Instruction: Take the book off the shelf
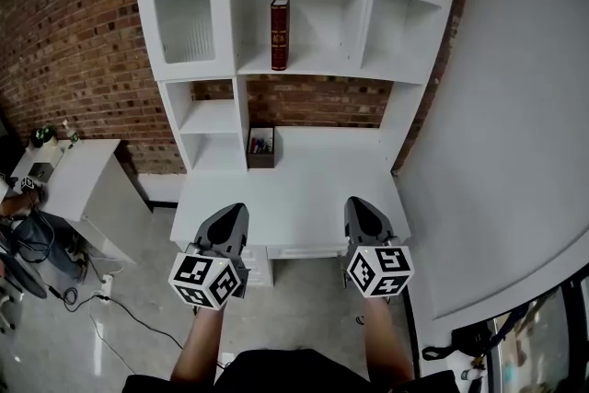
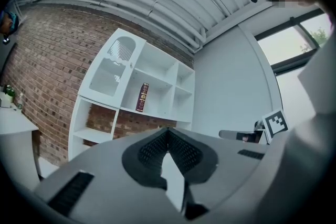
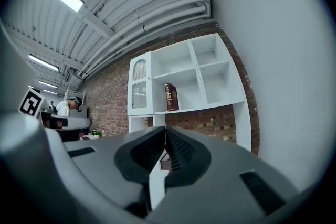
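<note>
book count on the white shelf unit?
1. A dark red book stands upright at the left of the middle compartment. The ribbed-glass cabinet beside it could hide more.

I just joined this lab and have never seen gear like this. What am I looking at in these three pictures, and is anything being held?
A person holds two hand-held tools: the left gripper and the right gripper, each carrying a marker cube. The head view looks down from the person's head; the other two cameras ride on the grippers, looking along their fingers. Both pairs of fingers are closed and empty. Ahead stands a white desk with a small open box on it; a dark red book stands upright on the shelf unit above, untouched.
</note>
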`<state>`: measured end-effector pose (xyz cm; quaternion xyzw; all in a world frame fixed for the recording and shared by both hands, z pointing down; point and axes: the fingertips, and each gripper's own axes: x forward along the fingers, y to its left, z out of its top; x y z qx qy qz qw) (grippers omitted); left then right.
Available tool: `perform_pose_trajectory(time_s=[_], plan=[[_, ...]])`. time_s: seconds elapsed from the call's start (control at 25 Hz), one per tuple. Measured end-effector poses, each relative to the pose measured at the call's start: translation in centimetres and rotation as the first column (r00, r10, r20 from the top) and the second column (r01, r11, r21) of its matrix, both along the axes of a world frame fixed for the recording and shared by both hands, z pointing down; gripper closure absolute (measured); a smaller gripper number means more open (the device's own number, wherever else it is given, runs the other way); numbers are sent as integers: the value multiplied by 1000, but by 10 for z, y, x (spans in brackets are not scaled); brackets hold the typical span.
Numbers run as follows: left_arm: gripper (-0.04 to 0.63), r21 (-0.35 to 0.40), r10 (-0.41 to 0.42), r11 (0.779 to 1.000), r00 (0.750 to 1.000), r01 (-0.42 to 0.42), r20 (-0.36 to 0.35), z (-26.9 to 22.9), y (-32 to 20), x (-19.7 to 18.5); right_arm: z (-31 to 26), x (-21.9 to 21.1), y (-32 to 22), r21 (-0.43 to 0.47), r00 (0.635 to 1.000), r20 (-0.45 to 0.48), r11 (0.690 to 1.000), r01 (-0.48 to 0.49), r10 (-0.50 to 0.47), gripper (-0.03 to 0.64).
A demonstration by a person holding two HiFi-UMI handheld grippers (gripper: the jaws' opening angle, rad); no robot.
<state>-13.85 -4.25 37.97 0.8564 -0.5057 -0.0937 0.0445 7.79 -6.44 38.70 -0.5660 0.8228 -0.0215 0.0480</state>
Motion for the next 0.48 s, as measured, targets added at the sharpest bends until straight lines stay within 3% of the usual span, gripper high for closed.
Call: perform_pose_trajectory(time_s=[0.48], plan=[[578, 11, 8, 1000, 1000, -8, 17, 3, -1, 39, 11, 37, -1, -12, 1000, -5, 1000, -3, 3, 597]])
